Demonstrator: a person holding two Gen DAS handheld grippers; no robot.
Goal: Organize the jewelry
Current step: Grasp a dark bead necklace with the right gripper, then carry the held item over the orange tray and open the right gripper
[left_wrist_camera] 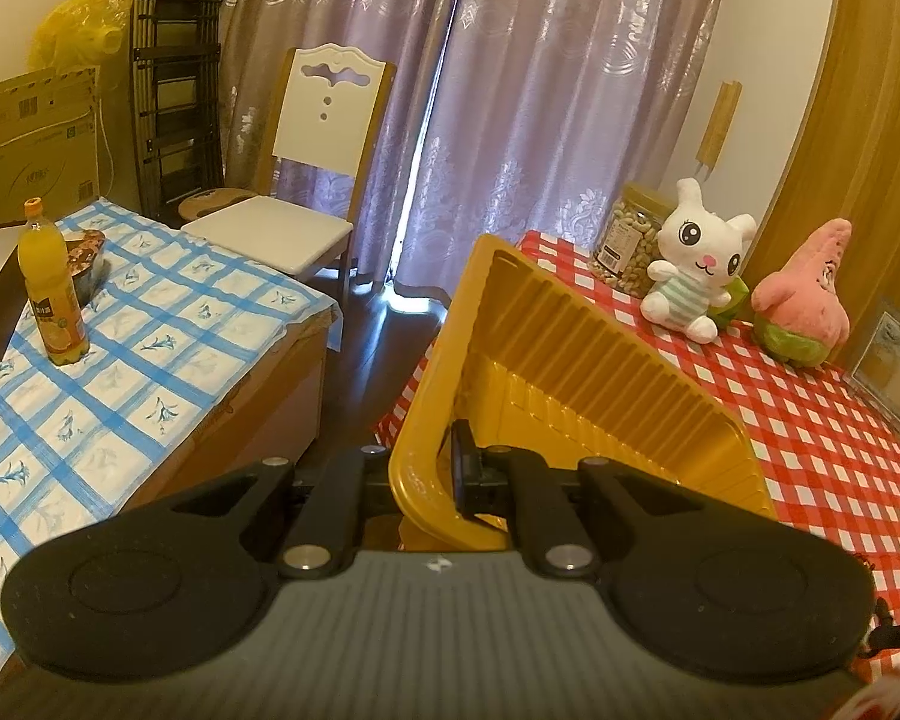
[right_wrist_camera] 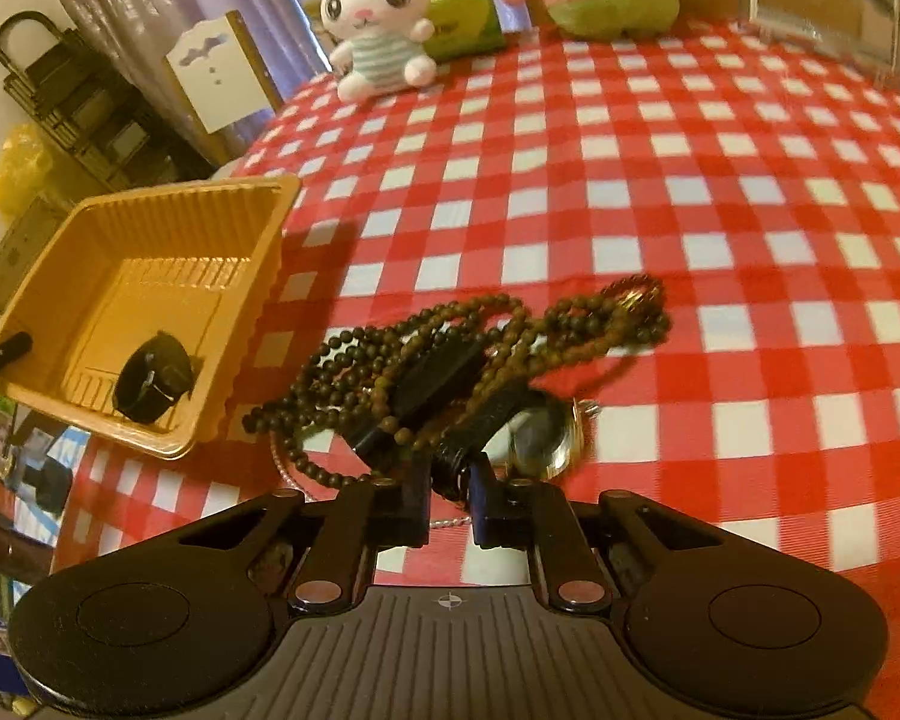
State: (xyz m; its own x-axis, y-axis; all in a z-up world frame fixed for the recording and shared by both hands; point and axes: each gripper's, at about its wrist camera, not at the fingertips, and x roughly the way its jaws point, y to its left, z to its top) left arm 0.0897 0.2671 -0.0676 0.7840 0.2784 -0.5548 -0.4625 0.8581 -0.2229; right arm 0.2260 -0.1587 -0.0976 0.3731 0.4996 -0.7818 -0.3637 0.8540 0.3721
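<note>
Here the rim of the yellow tray (left_wrist_camera: 426, 480) is pinched by the left gripper (left_wrist_camera: 435, 474), and the tray is held tilted at the edge of the red checked table (left_wrist_camera: 810, 420). A black watch (right_wrist_camera: 153, 387) lies inside it. The right gripper (right_wrist_camera: 450, 501), jaws narrowed, seems clamped on a dark strap (right_wrist_camera: 456, 462) in the bead necklace pile (right_wrist_camera: 480, 348), beside a gold-rimmed watch (right_wrist_camera: 546, 438).

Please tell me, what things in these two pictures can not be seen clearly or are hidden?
- Left view: the left gripper pinches the tray rim; the tilted wall hides the tray's contents.
- Right view: the bead strands are blurred and tangled; their number cannot be told.
- Right view: the watch face is blurred, and the right gripper covers part of its strap.
</note>
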